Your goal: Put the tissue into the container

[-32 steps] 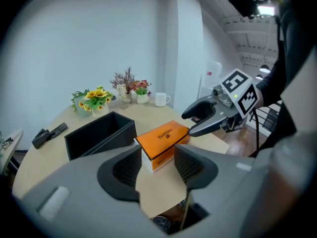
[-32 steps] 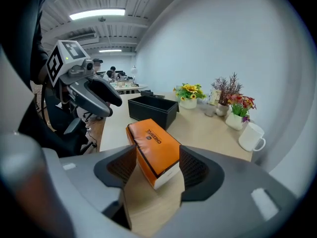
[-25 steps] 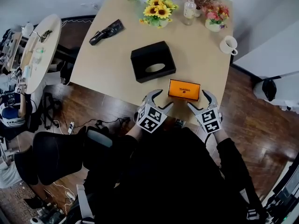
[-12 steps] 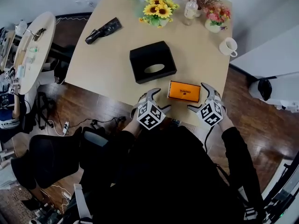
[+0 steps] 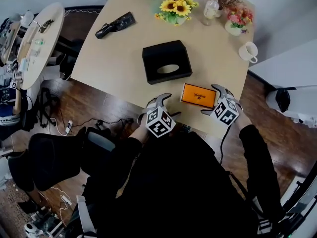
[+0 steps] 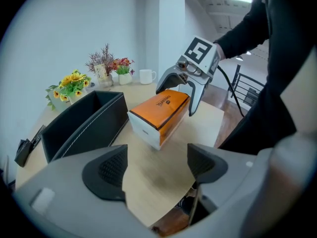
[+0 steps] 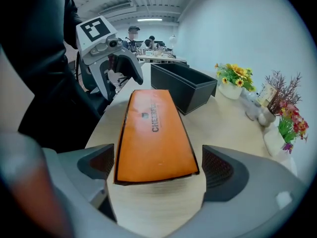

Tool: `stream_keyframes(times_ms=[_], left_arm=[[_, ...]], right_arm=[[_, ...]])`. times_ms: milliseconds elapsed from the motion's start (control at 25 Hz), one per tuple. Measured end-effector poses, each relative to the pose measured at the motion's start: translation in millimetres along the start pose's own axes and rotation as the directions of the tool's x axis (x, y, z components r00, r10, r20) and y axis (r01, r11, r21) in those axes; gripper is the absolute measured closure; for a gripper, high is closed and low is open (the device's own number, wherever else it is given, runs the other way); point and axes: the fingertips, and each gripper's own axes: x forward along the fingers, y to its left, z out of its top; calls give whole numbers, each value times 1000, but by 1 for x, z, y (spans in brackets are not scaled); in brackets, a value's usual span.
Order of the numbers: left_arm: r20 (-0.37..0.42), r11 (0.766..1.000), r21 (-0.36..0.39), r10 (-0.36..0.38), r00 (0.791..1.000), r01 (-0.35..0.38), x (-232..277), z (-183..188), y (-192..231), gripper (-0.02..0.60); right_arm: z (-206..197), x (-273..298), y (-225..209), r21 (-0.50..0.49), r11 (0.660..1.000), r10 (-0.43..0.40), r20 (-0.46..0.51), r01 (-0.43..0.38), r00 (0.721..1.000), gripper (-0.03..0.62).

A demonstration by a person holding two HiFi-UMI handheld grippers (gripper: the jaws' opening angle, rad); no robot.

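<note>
The orange tissue pack [image 5: 198, 95] lies flat near the table's front edge. Behind it to the left stands the black open-topped container [image 5: 167, 62], with nothing seen inside. My right gripper [image 5: 210, 100] is open at the pack's right end. In the right gripper view that end of the pack [image 7: 153, 133] sits between the spread jaws, and the pads do not press it. My left gripper [image 5: 170, 107] is open just left of the pack and holds nothing. In the left gripper view the pack [image 6: 161, 114] lies ahead of the jaws, with the container [image 6: 84, 125] beside it.
Sunflowers [image 5: 179, 7], a small bottle [image 5: 212, 9] and a pot of pink flowers [image 5: 237, 21] line the table's far edge. A white mug [image 5: 249, 51] stands at the right edge and a black object [image 5: 115, 25] at the far left. A round side table [image 5: 34, 38] stands to the left.
Both grippers' jaws have spread wider. The right gripper has come closer around the pack's right end. The left gripper has stayed beside the pack's left end.
</note>
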Motion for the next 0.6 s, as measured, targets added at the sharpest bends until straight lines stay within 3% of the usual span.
stream_keyframes(times_ms=[120, 240, 600], left_arm=[[0, 1000, -13, 4, 1000, -4, -2, 0, -1, 218], [2, 1000, -31, 4, 1000, -4, -3, -1, -4, 218], [3, 998, -64, 19, 1000, -19, -13, -10, -8, 218]], right_arm=[[-3, 1, -1, -31, 999, 9, -17, -10, 1000, 37], [-5, 1, -2, -43, 999, 20, -23, -21, 1000, 94], [-6, 5, 5, -45, 995, 86, -42, -88, 995, 120]])
